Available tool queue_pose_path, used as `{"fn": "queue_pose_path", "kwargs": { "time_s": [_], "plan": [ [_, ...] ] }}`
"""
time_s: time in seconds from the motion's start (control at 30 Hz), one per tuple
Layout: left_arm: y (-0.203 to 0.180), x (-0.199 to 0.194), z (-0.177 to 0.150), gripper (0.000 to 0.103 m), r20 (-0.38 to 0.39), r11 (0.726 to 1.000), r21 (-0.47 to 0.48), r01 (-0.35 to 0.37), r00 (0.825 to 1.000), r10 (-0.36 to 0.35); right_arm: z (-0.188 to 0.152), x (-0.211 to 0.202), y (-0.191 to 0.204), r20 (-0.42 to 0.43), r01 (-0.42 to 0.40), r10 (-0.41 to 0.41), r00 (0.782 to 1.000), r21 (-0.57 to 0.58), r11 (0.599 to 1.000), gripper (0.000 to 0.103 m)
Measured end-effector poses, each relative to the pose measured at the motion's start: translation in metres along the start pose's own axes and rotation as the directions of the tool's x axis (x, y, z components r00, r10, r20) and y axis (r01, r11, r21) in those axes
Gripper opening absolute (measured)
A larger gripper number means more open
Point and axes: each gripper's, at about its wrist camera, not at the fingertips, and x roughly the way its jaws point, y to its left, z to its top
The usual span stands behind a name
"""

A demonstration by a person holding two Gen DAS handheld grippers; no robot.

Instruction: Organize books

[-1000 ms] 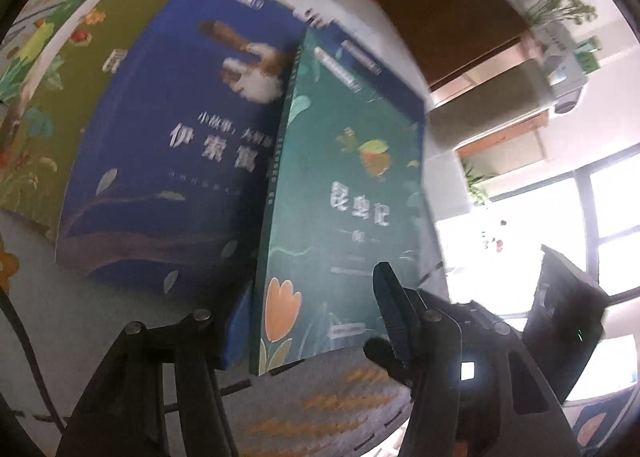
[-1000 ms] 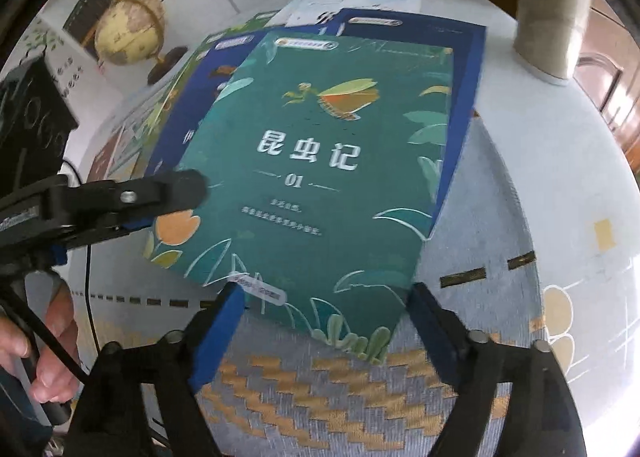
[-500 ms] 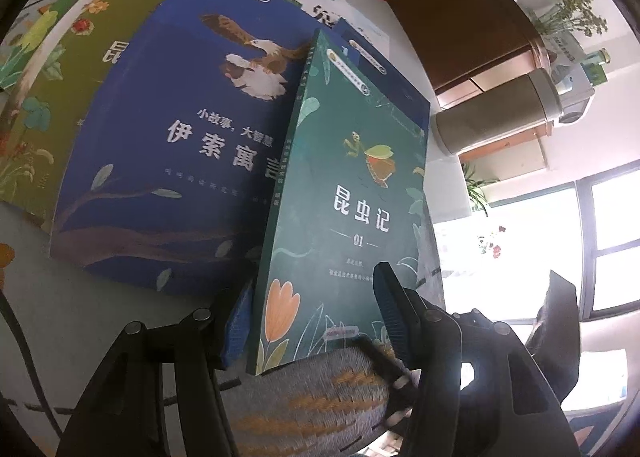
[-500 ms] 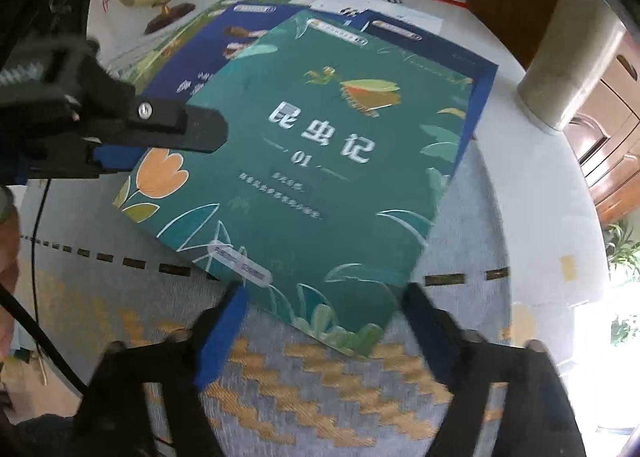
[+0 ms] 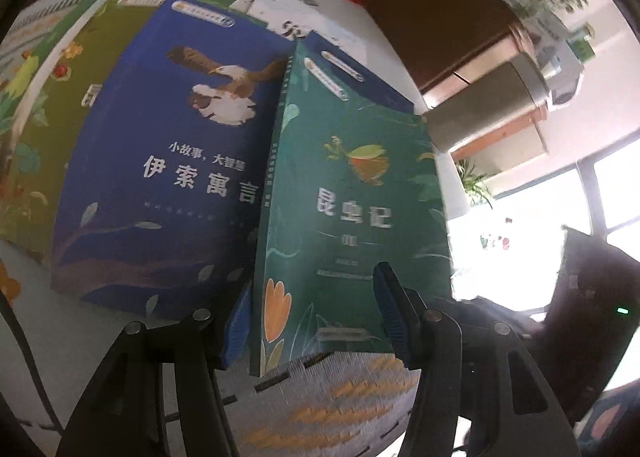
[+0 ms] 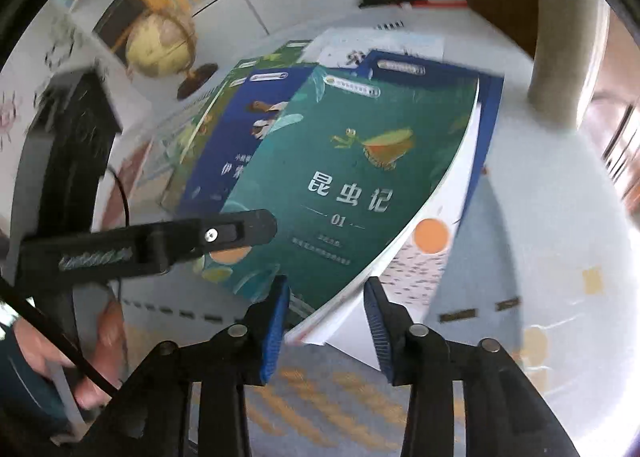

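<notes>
A green book [image 5: 352,197] with a frog on its cover lies tilted over a blue eagle book [image 5: 168,177]. My left gripper [image 5: 314,319] is shut on the green book's spine-side lower corner, one finger on the cover and one beneath. In the right wrist view that upper finger [image 6: 240,231] rests on the green book [image 6: 340,177]. My right gripper [image 6: 326,317] is closing; the book's near corner sits between its blue pads without a clear pinch. The cover curls up off the white pages there.
Another blue book [image 6: 440,69] lies under the green one, and an olive book [image 5: 52,105] lies far left. A globe [image 6: 158,43] and a grey cylinder [image 6: 560,69] stand at the table's back. A patterned mat [image 5: 320,405] is nearest. A hand [image 6: 100,345] holds the left gripper.
The right gripper's jaws narrowed from wide open to close around the green book's near corner. That corner lifted and its cover curled off the pages. The left grip stayed the same.
</notes>
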Motion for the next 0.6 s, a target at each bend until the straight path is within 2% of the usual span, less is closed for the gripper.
{"fn": "queue_pose_path", "kwargs": {
  "time_s": [0.03,0.1,0.17,0.23,0.27,0.33,0.43,0.53,0.6],
  "plan": [
    [0.004,0.004,0.001,0.054,-0.007,1.0,-0.007,-0.001,1.0,0.001,0.0,0.012,-0.01,-0.03,-0.009,0.01,0.999,0.035,0.999,0.041],
    [0.009,0.009,0.002,0.053,-0.012,1.0,0.006,0.003,1.0,-0.003,0.003,0.014,-0.01,0.002,-0.052,0.052,0.999,0.065,0.997,0.041],
    [0.008,0.008,0.002,0.053,0.001,1.0,0.02,0.019,1.0,-0.019,0.005,0.013,-0.012,0.018,-0.056,0.054,0.998,0.075,0.996,0.041],
    [0.008,0.005,0.003,0.053,-0.004,0.998,0.004,0.068,0.998,-0.068,0.004,0.009,-0.005,0.023,-0.001,0.0,1.0,0.023,1.0,0.039],
    [0.007,0.001,0.002,0.053,0.007,0.995,-0.001,0.102,0.995,-0.102,0.004,0.011,0.004,0.022,0.05,-0.049,0.999,-0.042,0.998,0.039],
    [-0.001,-0.012,0.0,0.054,0.041,0.985,0.014,0.173,0.984,-0.174,0.005,0.018,0.013,0.011,0.071,-0.07,0.997,-0.109,0.991,0.039],
    [-0.007,-0.024,0.002,0.054,0.068,0.984,0.048,0.174,0.982,-0.177,0.011,0.023,0.024,0.017,0.063,-0.061,0.998,-0.162,0.985,0.039],
    [0.0,-0.03,0.008,0.054,0.072,0.974,0.009,0.226,0.971,-0.226,0.014,0.023,0.044,0.037,0.101,-0.095,0.995,-0.248,0.963,0.039],
    [0.001,-0.034,0.01,0.054,0.079,0.973,0.008,0.23,0.97,-0.23,0.012,0.02,0.056,0.044,0.122,-0.114,0.992,-0.306,0.944,0.039]
  ]
}}
